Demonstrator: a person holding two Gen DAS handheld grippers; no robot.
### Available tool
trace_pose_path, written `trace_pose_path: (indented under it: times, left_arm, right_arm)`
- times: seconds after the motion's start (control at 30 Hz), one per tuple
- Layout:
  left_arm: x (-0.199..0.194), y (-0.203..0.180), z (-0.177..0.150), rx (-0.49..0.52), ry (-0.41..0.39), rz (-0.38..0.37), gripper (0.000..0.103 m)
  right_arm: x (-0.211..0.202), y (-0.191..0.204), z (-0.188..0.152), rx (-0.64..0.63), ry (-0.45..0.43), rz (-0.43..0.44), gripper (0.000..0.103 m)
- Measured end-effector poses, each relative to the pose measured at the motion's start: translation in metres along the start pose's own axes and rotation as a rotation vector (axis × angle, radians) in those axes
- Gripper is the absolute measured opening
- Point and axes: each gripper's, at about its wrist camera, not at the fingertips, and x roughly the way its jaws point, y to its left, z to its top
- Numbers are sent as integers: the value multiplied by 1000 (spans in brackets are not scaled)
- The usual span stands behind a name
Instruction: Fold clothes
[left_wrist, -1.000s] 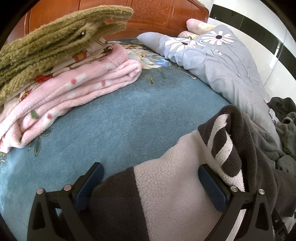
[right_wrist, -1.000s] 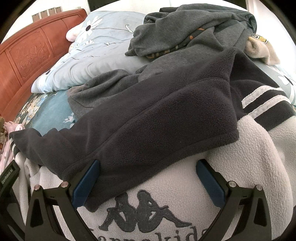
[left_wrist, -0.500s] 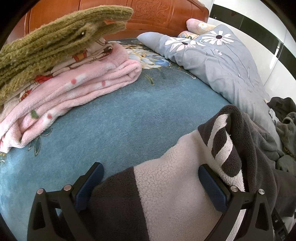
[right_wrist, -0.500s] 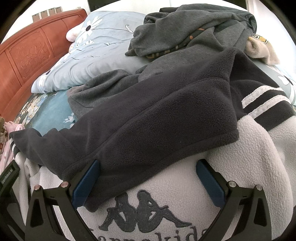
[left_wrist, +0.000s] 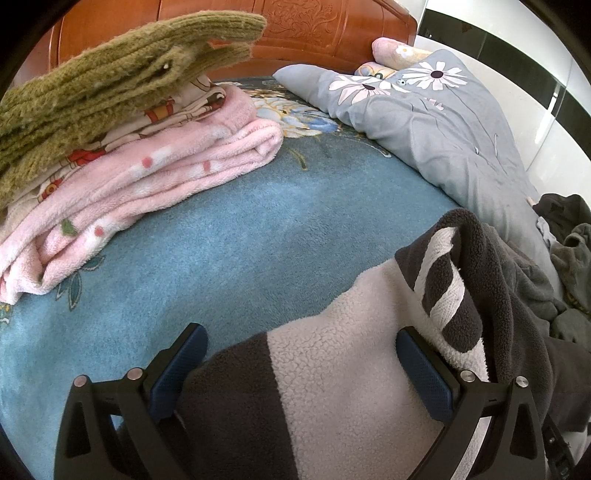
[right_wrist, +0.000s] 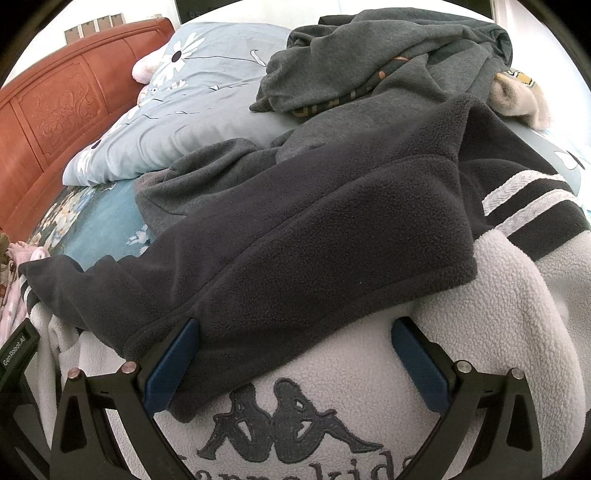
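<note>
A fleece jacket in dark grey and off-white (left_wrist: 343, 369) lies on the blue bed cover (left_wrist: 229, 251). My left gripper (left_wrist: 301, 365) is open, its fingers straddling the jacket's near edge, beside a striped cuff (left_wrist: 443, 280). In the right wrist view the same jacket (right_wrist: 332, 240) shows a dark sleeve folded across its white front with a logo (right_wrist: 291, 421). My right gripper (right_wrist: 295, 354) is open, its fingers either side of the sleeve's edge.
A stack of folded pink clothes (left_wrist: 147, 184) topped by an olive knit (left_wrist: 110, 88) sits at the left. A grey flowered quilt (left_wrist: 436, 122) and wooden headboard (left_wrist: 314, 33) lie behind. A heap of grey clothes (right_wrist: 388, 66) lies beyond the jacket.
</note>
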Motion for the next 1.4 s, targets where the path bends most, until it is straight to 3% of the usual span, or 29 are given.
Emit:
trace_pose_path:
  times: [0.9,1.07,1.27,1.4]
  left_arm:
    - [-1,-1,-2,-3,-5,0,103]
    - [3,-7,2,22,31,22,103]
    - [0,-2,17,29,110,-38,103]
    - [-37,0,30,58,-12,-79,103]
  right_arm:
    - [0,0,1,-1,0,1,103]
    - [3,3,2,-12,7,-17,103]
    - [3,2,2,-8,9,-13,103]
    - [3,1,6,-21,31,-1,103]
